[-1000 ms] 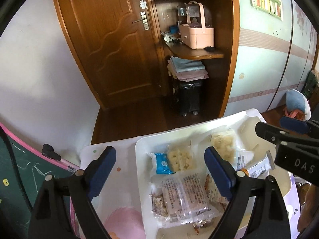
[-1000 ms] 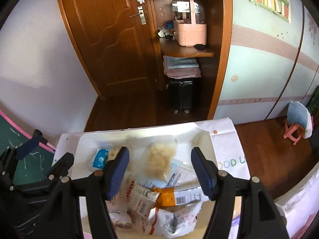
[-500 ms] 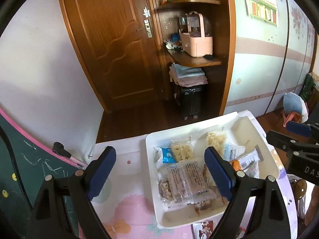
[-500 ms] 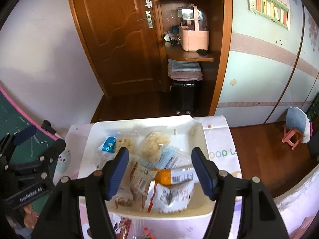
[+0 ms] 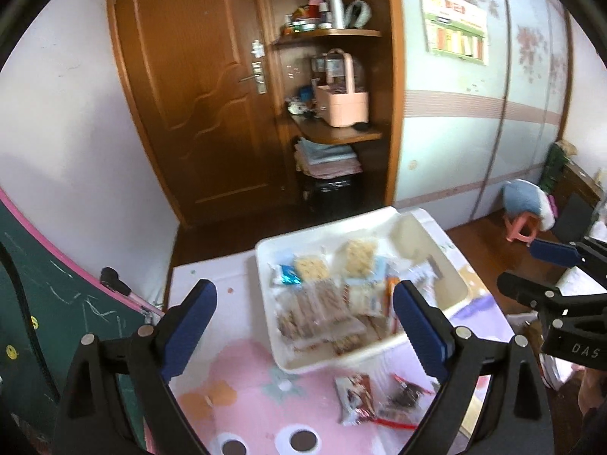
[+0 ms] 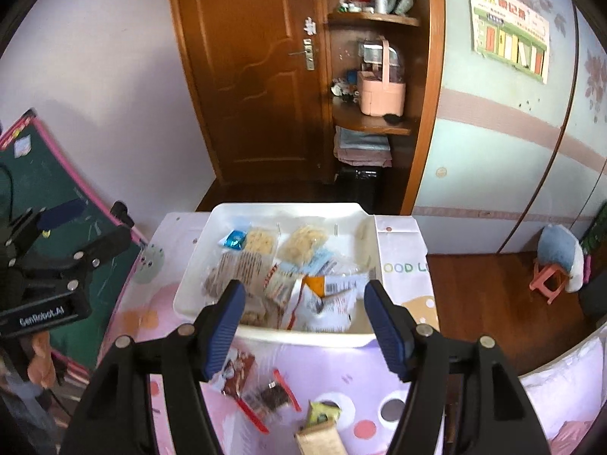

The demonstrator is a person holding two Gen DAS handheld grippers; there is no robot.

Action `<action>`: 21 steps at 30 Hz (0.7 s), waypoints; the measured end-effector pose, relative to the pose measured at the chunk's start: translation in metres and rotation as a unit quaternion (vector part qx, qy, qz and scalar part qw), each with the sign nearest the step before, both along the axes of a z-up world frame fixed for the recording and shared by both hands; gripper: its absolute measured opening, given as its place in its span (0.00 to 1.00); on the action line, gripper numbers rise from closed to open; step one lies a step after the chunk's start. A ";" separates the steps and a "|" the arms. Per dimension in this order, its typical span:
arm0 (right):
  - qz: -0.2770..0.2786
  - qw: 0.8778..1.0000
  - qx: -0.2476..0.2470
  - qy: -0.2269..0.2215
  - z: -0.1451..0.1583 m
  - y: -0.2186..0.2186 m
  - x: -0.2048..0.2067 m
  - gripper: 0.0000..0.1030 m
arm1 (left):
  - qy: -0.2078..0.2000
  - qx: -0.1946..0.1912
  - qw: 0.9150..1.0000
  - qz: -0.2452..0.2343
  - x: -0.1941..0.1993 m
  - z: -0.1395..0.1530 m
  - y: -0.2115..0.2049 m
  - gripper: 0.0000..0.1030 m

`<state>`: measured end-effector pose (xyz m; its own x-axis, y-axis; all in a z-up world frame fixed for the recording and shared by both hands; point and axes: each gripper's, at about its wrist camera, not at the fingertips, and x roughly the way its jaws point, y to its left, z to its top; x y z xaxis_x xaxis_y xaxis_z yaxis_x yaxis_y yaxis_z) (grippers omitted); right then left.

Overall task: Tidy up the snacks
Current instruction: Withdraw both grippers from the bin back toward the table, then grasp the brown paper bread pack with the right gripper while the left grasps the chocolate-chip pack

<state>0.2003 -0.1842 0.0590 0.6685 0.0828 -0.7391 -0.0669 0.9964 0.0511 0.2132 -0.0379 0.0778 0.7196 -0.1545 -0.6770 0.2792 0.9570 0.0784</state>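
A white tray (image 5: 447, 305) (image 6: 197, 261) full of several snack packets sits on a pink patterned table. Loose packets lie in front of it: a brown-and-white packet (image 5: 354, 394) (image 6: 237, 373), a dark red-edged packet (image 5: 406, 402) (image 6: 269, 398) and a yellow-green packet (image 6: 322, 413). My left gripper (image 5: 303, 326) hangs above the table's near side, its jaws opening, with nothing between them. My right gripper (image 6: 303, 326) is held above the tray's front rim, jaws apart and empty. Each gripper shows at the edge of the other's view.
A green chalkboard with a pink frame (image 5: 45, 303) leans at the table's left. Beyond the table are a wooden door (image 5: 197, 94), corner shelves with a pink basket (image 5: 341, 106), and a small stool (image 5: 523, 223) on the floor to the right.
Both grippers pulled back and rose away from the tray. The tray now looks smaller and farther off, and loose packets in front of it have come into view.
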 end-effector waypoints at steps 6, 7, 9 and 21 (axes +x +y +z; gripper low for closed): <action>0.018 1.000 -0.019 -0.006 -0.024 -0.003 -0.049 0.64 | 0.030 -0.016 0.998 -0.049 -0.040 -0.030 -0.015 0.91; 0.021 1.000 -0.019 -0.001 -0.031 -0.003 -0.055 0.64 | 0.035 -0.019 0.998 -0.056 -0.047 -0.037 -0.017 0.91; 0.029 0.999 -0.017 0.013 -0.052 -0.007 -0.067 0.64 | 0.046 -0.025 0.996 -0.074 -0.057 -0.054 -0.024 0.91; 0.049 0.991 -0.030 0.122 -0.182 -0.016 -0.108 0.64 | 0.162 -0.002 0.977 -0.142 -0.076 -0.175 -0.062 0.91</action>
<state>0.0922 -0.2001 -0.1227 0.4597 0.0896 -0.8836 -0.1571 0.9874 0.0184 0.1370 -0.0997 -0.0973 0.3959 -0.3190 -0.8611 0.5425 0.8379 -0.0610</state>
